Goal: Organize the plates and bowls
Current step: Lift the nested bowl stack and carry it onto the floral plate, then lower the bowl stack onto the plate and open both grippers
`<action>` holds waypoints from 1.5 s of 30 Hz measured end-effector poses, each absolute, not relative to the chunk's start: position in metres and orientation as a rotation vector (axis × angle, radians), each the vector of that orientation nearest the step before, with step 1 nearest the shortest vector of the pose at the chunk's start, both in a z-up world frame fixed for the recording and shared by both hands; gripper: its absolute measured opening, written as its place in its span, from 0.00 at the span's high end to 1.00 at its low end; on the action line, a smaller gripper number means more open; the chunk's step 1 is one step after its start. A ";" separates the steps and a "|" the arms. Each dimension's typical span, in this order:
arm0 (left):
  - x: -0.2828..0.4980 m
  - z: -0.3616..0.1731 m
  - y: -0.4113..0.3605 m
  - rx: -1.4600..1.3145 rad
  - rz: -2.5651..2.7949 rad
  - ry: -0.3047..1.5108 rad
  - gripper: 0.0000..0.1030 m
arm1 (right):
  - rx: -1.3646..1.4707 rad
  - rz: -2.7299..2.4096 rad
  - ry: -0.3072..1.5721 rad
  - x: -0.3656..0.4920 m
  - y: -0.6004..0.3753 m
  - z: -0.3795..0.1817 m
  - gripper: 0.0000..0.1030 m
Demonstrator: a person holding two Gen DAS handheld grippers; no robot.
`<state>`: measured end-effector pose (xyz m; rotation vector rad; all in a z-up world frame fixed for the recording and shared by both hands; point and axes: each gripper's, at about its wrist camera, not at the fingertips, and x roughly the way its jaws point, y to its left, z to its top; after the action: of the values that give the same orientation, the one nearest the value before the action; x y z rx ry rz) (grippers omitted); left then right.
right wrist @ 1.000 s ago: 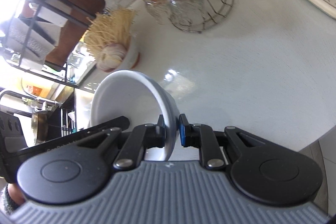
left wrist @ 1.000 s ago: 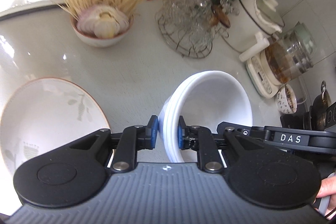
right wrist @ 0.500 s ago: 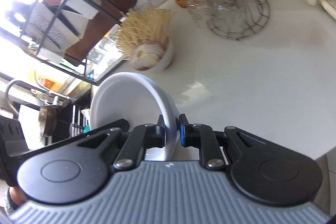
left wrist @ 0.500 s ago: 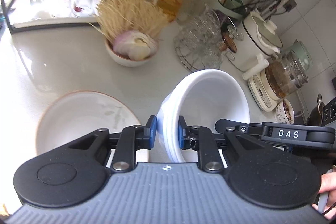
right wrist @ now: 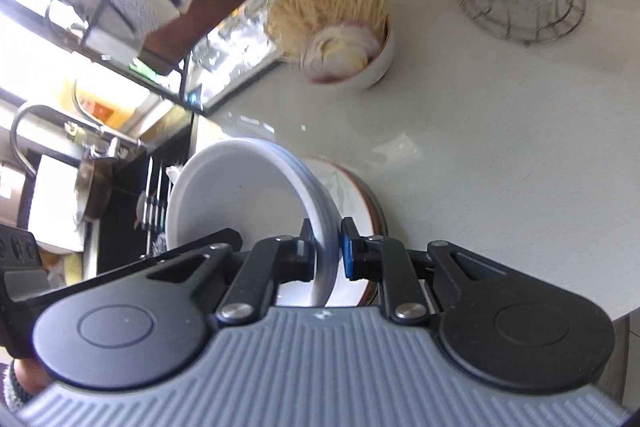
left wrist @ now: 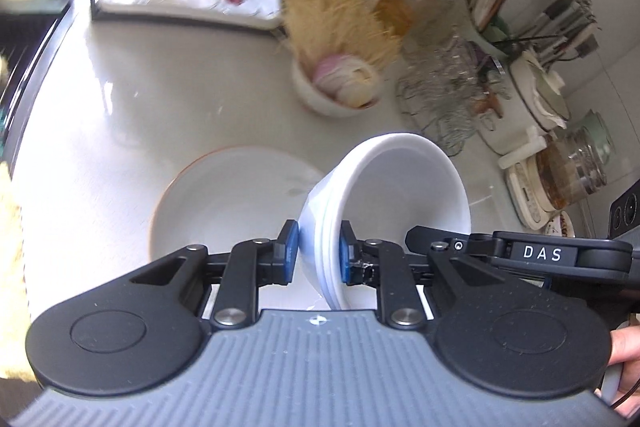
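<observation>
A stack of white bowls (left wrist: 404, 187) is held in the air between both claws, tilted, above the rimmed plate (left wrist: 224, 203) that lies on the white desk (left wrist: 160, 99). The left claw (left wrist: 318, 253) is clamped on one side of the stack's rim; the right claw (right wrist: 326, 249) is clamped on the opposite side. The stack appears to be glazed ceramic, so it is judged stiff, smooth, fairly heavy and breakable. With pads on so narrow a strip of rim, slipping is a risk, and nested bowls may shift against each other. The two opposite rim grips are judged the right hold. A gentle, level set-down is advised.
</observation>
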<state>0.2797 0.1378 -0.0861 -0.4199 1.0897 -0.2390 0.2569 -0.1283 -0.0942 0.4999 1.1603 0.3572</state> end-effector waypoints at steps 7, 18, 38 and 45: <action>0.277 -0.114 0.163 -0.472 -0.176 1.128 0.78 | 0.414 0.375 1.219 0.266 -0.094 -0.111 0.84; 0.284 -0.140 0.177 -0.486 -0.112 1.163 0.78 | 0.329 0.380 1.297 0.279 -0.064 -0.136 0.84; 0.293 -0.152 0.176 -0.474 -0.125 1.198 0.58 | 0.328 0.306 1.313 0.289 -0.060 -0.141 0.83; 0.288 -0.131 0.179 -0.448 -0.098 1.144 0.57 | 0.304 0.323 1.251 0.288 -0.065 -0.124 0.54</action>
<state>0.2878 0.1789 -0.1313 -0.4482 1.1439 -0.0981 0.2880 -0.0650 -0.1238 0.3043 1.2511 0.3226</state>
